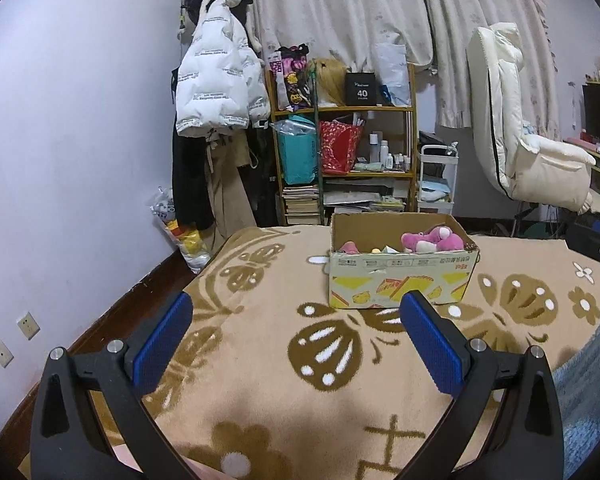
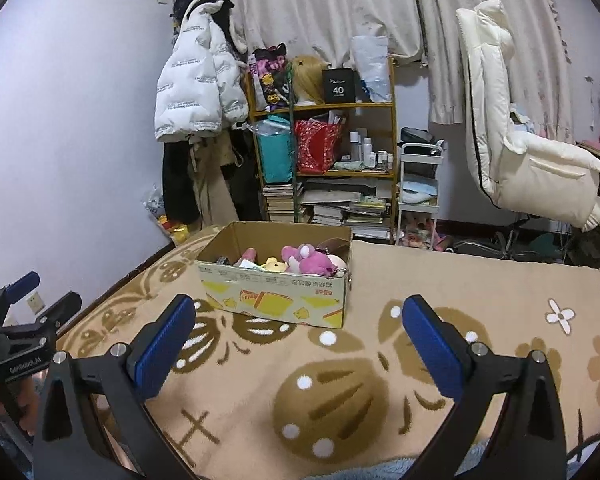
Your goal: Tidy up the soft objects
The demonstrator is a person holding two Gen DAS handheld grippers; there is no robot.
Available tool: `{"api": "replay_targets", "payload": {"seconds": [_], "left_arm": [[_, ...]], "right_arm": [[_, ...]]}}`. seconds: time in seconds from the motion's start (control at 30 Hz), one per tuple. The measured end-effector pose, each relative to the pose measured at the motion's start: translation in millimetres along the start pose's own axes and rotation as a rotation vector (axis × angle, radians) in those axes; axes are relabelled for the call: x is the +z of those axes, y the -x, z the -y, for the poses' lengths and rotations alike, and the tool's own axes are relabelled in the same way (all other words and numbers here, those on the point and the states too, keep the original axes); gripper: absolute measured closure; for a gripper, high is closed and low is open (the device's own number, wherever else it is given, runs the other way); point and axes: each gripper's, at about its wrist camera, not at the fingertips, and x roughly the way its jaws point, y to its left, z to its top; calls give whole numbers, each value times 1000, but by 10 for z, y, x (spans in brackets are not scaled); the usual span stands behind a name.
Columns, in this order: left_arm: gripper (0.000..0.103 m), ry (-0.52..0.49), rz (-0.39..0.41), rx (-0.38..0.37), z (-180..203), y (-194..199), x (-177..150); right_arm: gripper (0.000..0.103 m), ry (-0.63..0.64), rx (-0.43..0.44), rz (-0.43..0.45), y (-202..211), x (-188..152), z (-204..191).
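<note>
Tongs left (image 1: 296, 316) and right (image 2: 300, 316) hover level — both spread, empty — facing the box (image 2: 276, 300).

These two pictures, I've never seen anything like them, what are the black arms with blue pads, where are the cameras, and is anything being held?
There is no robot: a person holds a two-finger gripper in each hand, each with a wide-angle camera looking along its fingers. One picture is from the left gripper, the other from the right gripper. The blue pads are the fingertips. Both grippers are wide open and hold nothing. Below them is a beige blanket with brown butterflies. On it stands an open cardboard box holding soft toys, including a pink plush toy. The left gripper also shows at the left edge of the right picture.
</note>
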Motion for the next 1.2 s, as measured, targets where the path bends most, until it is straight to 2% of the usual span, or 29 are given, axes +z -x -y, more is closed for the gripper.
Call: {"api": "replay_targets", "payload": {"seconds": [0.37,1.2], "left_arm": [[1,-48,-11,-1,99,9,-22],[1,-34,-32,-17,66,-15,-52]], "right_arm": [[0,-20,-18,5,27,7,18],[0,-21,-40,-2,43,-10,4]]}}
